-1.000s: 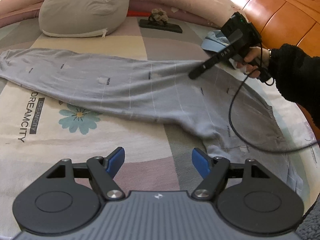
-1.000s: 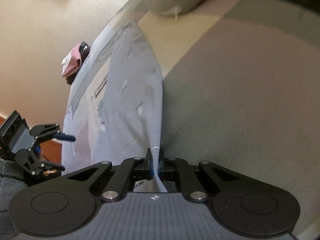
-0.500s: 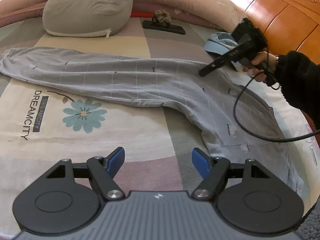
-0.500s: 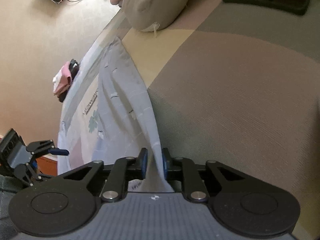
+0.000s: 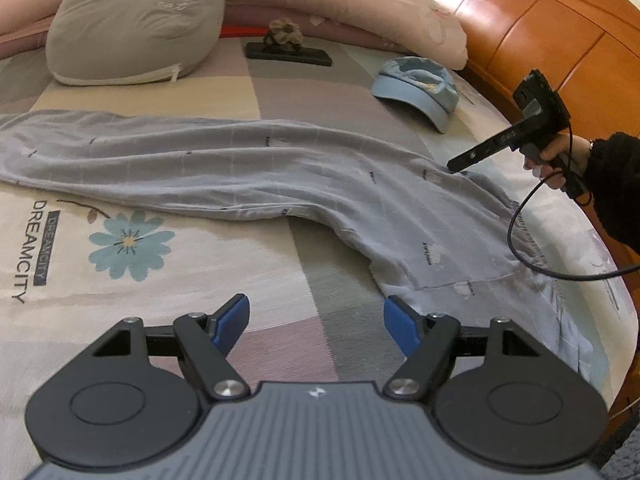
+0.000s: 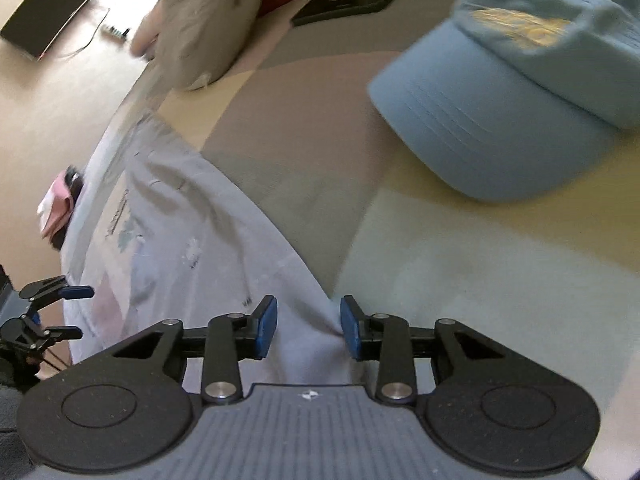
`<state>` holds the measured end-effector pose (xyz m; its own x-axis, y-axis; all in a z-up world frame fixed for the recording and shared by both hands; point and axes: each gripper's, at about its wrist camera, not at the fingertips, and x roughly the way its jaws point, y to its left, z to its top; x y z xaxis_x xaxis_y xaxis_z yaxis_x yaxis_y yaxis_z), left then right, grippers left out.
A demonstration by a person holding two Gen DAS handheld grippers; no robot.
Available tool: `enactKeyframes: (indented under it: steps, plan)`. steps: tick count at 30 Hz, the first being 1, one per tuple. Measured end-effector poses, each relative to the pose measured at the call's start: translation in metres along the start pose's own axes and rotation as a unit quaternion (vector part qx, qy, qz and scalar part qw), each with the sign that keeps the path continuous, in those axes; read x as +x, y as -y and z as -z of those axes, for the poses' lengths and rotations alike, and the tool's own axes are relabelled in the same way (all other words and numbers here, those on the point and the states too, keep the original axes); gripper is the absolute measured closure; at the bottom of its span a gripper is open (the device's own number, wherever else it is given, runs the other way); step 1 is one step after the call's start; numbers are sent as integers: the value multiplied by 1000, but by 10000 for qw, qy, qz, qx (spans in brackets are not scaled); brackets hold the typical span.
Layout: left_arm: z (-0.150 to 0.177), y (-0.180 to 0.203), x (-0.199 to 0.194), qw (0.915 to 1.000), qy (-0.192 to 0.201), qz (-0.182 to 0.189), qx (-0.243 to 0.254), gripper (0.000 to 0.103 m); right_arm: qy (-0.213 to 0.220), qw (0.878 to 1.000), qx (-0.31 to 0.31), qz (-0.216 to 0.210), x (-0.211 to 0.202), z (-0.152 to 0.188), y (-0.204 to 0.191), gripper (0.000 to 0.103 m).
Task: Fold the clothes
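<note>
The grey trousers (image 5: 304, 176) lie stretched across the patchwork bedspread (image 5: 208, 276), one leg running off to the far side and the waistband end bunched near the bed's edge. The left tongs (image 5: 316, 322) hang above the bedspread with the blue pads spread wide and nothing between them; the nearest corner of the trousers sits just beyond the right-hand pad, not touching it. The right tongs (image 6: 308, 326) are parted too, and the upper hem of the trousers lies between the two pads (the cloth seems to brush the right pad, though the picture is blurred there and I cannot be sure). From the left wrist view a hand (image 5: 556, 156) in a black fleecy sleeve holds that right tool low over the waist end, its tip down at the fabric.

The trousers are pale grey with thin lines forming a faint check and small dark marks and little white motifs scattered over them. The cloth is rumpled, with long creases running along the leg, and a seam shows near the waistband.

A light blue cap (image 6: 516, 112) rests on the bedspread just beyond the right tongs, well clear of the trousers.
</note>
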<state>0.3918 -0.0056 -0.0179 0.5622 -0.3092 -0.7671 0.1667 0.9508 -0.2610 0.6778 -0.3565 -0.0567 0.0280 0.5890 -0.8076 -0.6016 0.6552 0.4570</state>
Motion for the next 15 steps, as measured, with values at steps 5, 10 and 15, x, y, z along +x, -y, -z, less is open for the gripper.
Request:
enactKeyframes:
  steps: [5, 10, 15]
  plan:
    - [0, 4, -1, 9999, 20, 87, 110, 28, 52, 9963, -370, 776, -4, 13, -23, 97]
    - [1, 2, -11, 9998, 128, 25, 153, 28, 415, 9907, -50, 1293, -17, 12, -24, 83]
    - [2, -10, -19, 9994, 222, -274, -2, 28, 806, 9911, -478, 941, -19, 1, -74, 63]
